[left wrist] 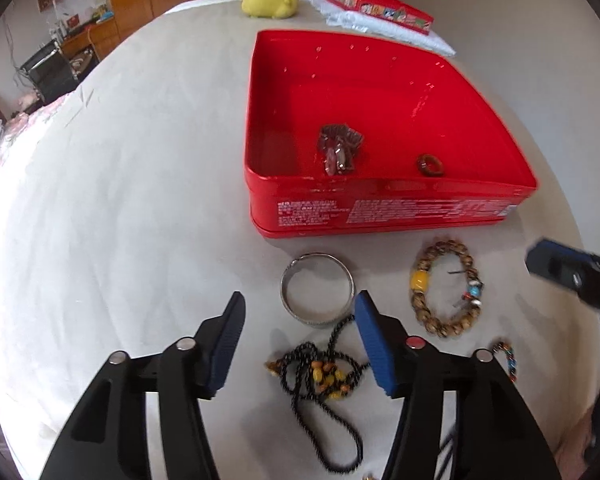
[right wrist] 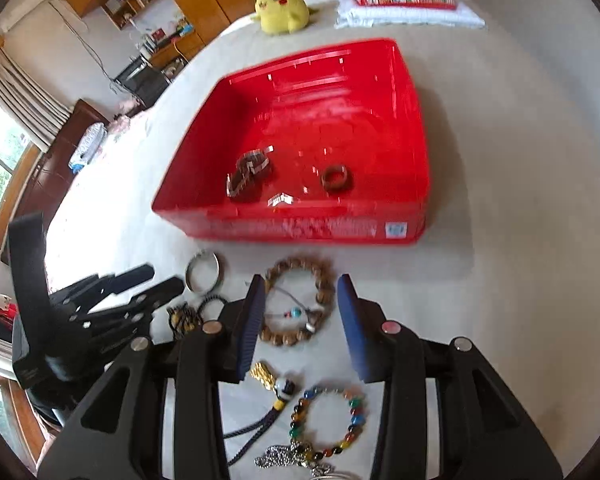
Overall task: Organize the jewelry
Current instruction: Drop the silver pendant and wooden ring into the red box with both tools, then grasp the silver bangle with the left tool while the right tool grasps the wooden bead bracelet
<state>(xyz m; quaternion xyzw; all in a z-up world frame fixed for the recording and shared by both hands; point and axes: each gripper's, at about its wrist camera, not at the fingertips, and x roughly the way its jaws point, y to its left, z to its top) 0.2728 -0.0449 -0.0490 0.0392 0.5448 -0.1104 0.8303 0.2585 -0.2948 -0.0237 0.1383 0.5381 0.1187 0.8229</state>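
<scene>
- My left gripper [left wrist: 300, 344] hangs with fingers well apart, empty, over the black bead necklace [left wrist: 324, 380] on the bed; its loose cord could snag or trail.
- My right gripper [right wrist: 302, 328], partly open and empty, brackets the wooden bead bracelet [right wrist: 300, 304]; crowded neighbours may drag along.
- The red tin [left wrist: 380, 208] sits just beyond.

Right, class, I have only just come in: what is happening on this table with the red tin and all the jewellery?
A person is sorting jewellery into an open red tin with two hand-held grippers. A dark ring and a metal link bracelet already lie inside. In front of the tin, on the pale cloth, a silver bangle, a wooden bead bracelet, a black bead necklace and a coloured bead bracelet still wait. Both the left gripper and right gripper have open jaws holding nothing.
</scene>
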